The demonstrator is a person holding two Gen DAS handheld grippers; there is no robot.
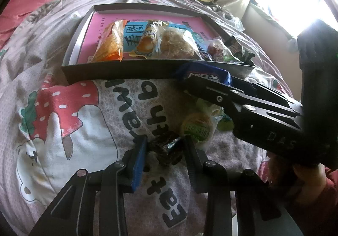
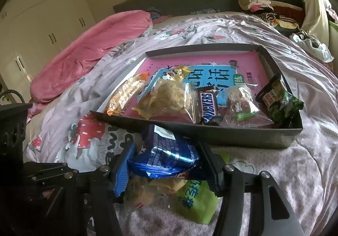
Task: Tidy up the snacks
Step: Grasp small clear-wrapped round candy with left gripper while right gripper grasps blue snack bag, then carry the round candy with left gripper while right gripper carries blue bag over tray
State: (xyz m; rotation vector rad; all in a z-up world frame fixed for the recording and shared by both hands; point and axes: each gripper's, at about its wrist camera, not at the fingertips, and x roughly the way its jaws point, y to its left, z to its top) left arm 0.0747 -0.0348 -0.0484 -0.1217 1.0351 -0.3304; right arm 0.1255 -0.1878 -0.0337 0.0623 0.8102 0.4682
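Note:
A shallow dark box with a pink lining lies on the bed and holds several snacks, among them a Snickers bar and a green packet. My right gripper is shut on a blue foil snack packet and holds it just in front of the box's near wall. My left gripper has its jaws around a small dark wrapped snack lying on the bedcover. More loose snacks lie below the right gripper.
The bedcover is rumpled with a strawberry print. A pink quilt lies at the left. Piled clothes sit at the far right by the headboard. White wardrobes stand beyond the bed.

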